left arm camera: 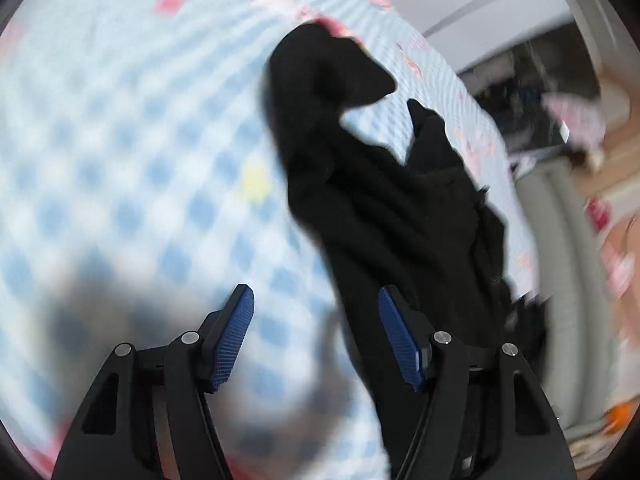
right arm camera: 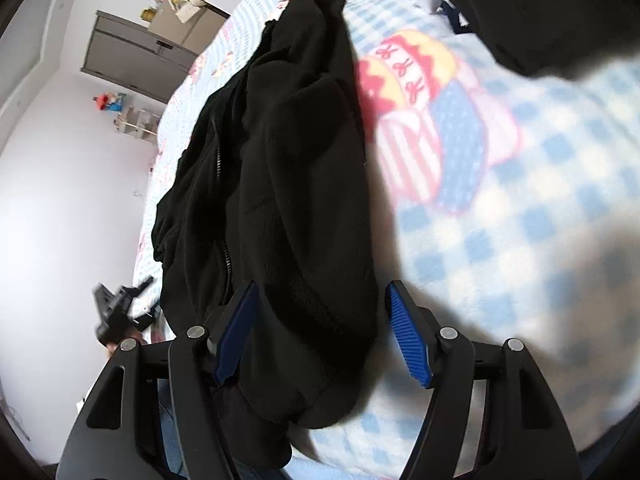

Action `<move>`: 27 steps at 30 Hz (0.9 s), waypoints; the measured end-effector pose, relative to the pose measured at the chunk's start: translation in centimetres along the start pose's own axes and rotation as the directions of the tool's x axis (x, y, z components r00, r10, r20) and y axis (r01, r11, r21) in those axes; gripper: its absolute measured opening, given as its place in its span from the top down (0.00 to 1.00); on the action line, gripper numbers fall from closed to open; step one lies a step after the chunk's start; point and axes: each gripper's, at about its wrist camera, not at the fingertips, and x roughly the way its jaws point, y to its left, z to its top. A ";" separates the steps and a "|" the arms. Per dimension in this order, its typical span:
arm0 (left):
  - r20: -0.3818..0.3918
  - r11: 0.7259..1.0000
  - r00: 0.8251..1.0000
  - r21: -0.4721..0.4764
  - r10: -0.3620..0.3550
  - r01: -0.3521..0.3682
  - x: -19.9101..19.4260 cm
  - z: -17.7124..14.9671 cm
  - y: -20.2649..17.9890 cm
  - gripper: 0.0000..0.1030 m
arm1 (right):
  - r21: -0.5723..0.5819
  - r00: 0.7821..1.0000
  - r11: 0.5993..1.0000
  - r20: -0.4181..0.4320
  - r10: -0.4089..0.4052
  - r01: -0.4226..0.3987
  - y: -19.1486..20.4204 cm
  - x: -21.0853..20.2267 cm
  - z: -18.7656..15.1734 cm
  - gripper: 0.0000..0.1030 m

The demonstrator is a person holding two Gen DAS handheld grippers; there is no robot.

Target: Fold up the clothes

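Note:
A black zip-up fleece jacket lies crumpled in a long heap on a blue-and-white checked blanket on the bed. My right gripper hovers over the jacket's near end with its jaws apart. The fabric lies between the blue pads, and they do not press on it. In the left wrist view the jacket stretches away to the right. My left gripper stands open above the blanket at the jacket's edge, and its right finger overlaps the fabric. The left gripper also shows at the jacket's left side.
Another dark garment lies at the blanket's far right corner. A grey cabinet and a small shelf with toys stand against the white wall left of the bed. White furniture sits beyond the bed.

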 end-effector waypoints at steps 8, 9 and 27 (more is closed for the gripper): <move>-0.048 0.994 0.999 0.113 -0.006 0.011 5.8 -1.9 -4.8 0.30 | 0.027 0.994 0.998 0.095 0.057 -0.060 -0.1 0.7 -2.3 0.25; -0.045 0.992 0.999 0.128 0.003 0.003 6.0 -1.9 -5.4 0.49 | 0.013 0.993 0.997 0.089 0.080 -0.082 0.3 0.6 -2.5 0.25; 0.068 0.999 0.997 0.042 -0.027 0.024 -2.6 -5.2 -1.9 0.66 | 0.103 0.978 0.993 0.193 -0.074 0.055 -1.5 -2.3 -4.5 0.29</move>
